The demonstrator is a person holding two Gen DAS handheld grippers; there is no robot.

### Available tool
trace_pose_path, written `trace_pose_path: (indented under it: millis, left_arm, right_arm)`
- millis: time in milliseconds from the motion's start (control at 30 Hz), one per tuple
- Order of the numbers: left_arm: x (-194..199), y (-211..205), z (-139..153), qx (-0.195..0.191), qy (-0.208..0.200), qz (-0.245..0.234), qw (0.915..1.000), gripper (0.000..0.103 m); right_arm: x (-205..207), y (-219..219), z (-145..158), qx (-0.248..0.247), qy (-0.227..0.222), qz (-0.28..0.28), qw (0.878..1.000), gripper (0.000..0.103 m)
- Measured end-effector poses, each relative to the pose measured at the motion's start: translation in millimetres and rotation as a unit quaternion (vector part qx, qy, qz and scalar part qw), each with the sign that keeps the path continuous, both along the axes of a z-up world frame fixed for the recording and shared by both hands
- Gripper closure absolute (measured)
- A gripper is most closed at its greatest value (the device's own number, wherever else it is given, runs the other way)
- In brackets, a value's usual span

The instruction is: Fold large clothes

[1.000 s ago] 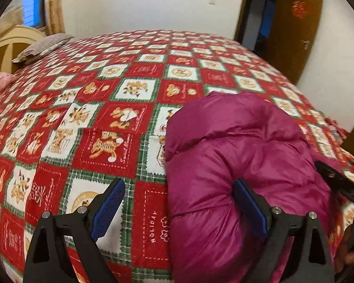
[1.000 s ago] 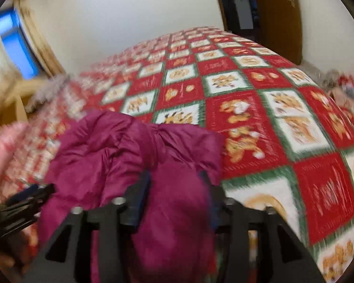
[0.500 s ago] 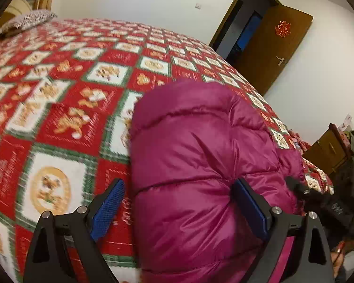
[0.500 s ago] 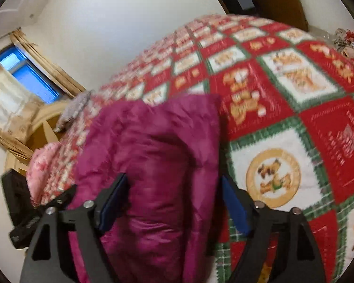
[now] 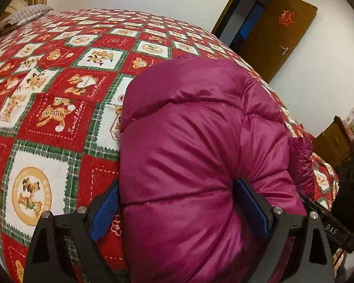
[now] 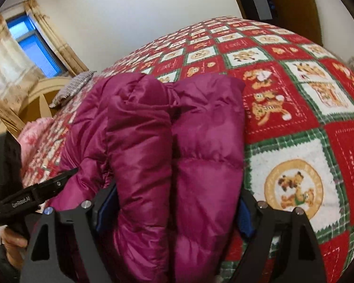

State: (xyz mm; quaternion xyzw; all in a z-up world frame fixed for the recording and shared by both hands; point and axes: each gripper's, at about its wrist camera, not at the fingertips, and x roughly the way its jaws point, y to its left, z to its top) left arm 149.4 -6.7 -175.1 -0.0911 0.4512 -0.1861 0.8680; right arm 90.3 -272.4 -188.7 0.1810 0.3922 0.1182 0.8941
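A puffy magenta down jacket (image 5: 195, 141) lies folded into a thick bundle on the bed's red teddy-bear quilt (image 5: 59, 89). My left gripper (image 5: 179, 210) is open wide, its blue pads on either side of the bundle's near end. In the right wrist view the jacket (image 6: 167, 146) shows as two padded rolls side by side. My right gripper (image 6: 174, 210) is open wide too, its pads against the bundle's sides. The other gripper's body (image 6: 30, 195) shows at the left edge of that view.
A grey pillow (image 5: 23, 15) and a pink cloth (image 6: 35, 129) lie at the head of the bed by a wooden headboard (image 6: 35, 94) and window (image 6: 33, 47). A brown door (image 5: 278, 35) stands open beyond the bed. A wooden cabinet (image 5: 335, 139) is at right.
The right gripper has opened from a narrow pinch on the jacket to a wide stance. Both grippers have moved in so the bundle fills the space between their pads.
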Motion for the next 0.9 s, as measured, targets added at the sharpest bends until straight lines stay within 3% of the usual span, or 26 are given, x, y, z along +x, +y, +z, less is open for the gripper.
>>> trace_pose_path:
  millis: [100, 300, 433, 667, 900]
  left_arm:
    - [-2, -2, 1, 0.007, -0.007, -0.012, 0.9999, 0.018]
    - [-16, -8, 10, 0.042, -0.028, -0.019, 0.9986, 0.037]
    - [-29, -7, 16, 0.051, -0.031, -0.021, 0.998, 0.042]
    - [-62, -7, 27, 0.06, -0.042, -0.034, 0.9967, 0.048]
    - [-87, -7, 36, 0.021, -0.036, -0.057, 0.9975, 0.053]
  right_arm:
    - [-1, 4, 2, 0.005, 0.006, 0.012, 1.0, 0.037]
    - [-7, 21, 9, -0.003, 0.024, 0.023, 0.999, 0.06]
    - [-21, 28, 13, -0.019, 0.021, 0.019, 0.999, 0.065]
    - [-58, 26, 22, 0.002, 0.017, 0.005, 1.0, 0.072]
    - [-90, 15, 33, 0.008, 0.008, -0.013, 1.0, 0.075]
